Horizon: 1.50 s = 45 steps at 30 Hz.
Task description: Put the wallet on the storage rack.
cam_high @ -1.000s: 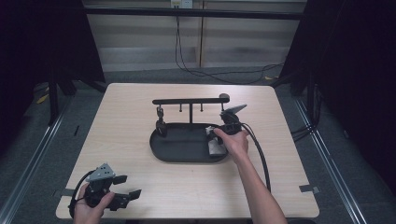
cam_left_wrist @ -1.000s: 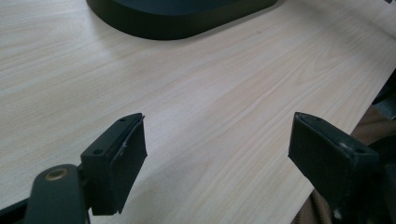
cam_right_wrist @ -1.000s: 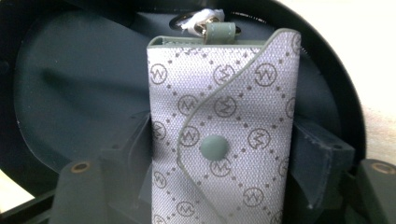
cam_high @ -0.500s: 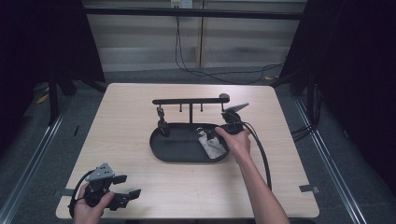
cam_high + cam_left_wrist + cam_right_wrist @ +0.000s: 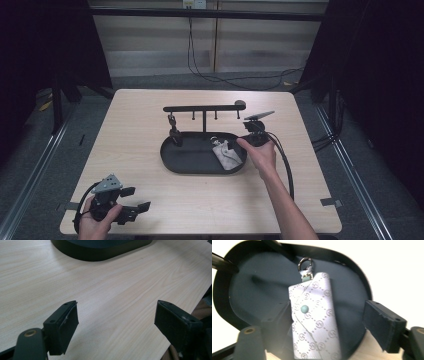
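**A:** Key pouch (image 5: 314, 317) first: where is it lying right now?

**B:** It is lying flat in the right half of the black oval tray (image 5: 175, 162), toward the near rim, with its metal ring (image 5: 304, 263) pointing to the far side. The tray's stand, a hook bar (image 5: 200, 108), is rising just behind it.

**A:** And the right gripper (image 5: 324, 322)?

**B:** It is hovering over the pouch with its jaws partly apart. They have just been closing a little after opening wider, and the pouch is sitting between them, but the right pad is standing clear of it, so I am reading this as no grip yet. The left one is blurred against the pouch's edge.

**A:** How should the pick go?

**B:** I am judging that coming straight down and pinching across the narrow width, near the snap button (image 5: 304, 308), is giving the steadiest hold while keeping the ring free for a hook.

**A:** The left gripper (image 5: 115, 322)?

**B:** It is resting at the near left corner of the table (image 5: 140, 130), jaws wide apart and holding nothing.

**A:** Any writing?

**B:** A repeating round monogram in a diamond grid is covering the pouch; its letters are too blurred to read.
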Motion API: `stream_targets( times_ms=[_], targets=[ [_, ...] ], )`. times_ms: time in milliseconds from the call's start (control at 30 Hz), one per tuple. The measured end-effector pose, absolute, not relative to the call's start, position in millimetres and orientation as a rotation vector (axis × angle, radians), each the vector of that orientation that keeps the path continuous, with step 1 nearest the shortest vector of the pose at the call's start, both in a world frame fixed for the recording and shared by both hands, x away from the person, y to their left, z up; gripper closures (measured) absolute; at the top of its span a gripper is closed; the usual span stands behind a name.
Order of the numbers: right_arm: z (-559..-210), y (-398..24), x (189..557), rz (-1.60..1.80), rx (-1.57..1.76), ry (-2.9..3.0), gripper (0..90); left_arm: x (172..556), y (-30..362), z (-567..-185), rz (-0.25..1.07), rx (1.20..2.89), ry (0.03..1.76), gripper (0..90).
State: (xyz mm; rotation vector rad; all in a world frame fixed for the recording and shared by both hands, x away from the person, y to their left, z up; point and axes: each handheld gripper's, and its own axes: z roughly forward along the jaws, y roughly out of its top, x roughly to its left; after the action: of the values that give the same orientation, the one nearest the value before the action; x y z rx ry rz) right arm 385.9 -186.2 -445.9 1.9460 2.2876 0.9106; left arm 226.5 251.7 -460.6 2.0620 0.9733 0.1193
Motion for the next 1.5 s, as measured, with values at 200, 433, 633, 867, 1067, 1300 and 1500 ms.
stream_targets(
  times_ms=[200, 433, 633, 867, 1067, 1300, 1500],
  targets=[
    [-443, -197, 370, 0.965, 1.887, 2.282, 24.2, 227, 252, -461, 0.118, 2.063, 0.986, 19.0],
    [-439, -216, 357, 1.007, 1.86, 2.268, 22.1, 226, 252, -461, 0.121, 2.06, 0.981, 19.0],
    [-437, -232, 341, 1.029, 1.832, 2.241, 21.9, 226, 253, -460, 0.127, 2.054, 0.984, 18.9],
    [-441, -243, 316, 1.006, 1.781, 2.226, 22.1, 226, 254, -460, 0.132, 2.052, 0.992, 18.9],
    [-444, -251, 293, 1.056, 1.724, 2.199, 22.6, 224, 252, -459, 0.129, 2.047, 0.991, 18.9],
    [-448, -256, 266, 1.092, 1.675, 2.187, 22.4, 221, 247, -458, 0.127, 2.061, 0.976, 18.9],
    [-455, -265, 245, 1.08, 1.672, 2.189, 22.4, 220, 245, -458, 0.134, 2.064, 0.975, 18.9]
  ],
)
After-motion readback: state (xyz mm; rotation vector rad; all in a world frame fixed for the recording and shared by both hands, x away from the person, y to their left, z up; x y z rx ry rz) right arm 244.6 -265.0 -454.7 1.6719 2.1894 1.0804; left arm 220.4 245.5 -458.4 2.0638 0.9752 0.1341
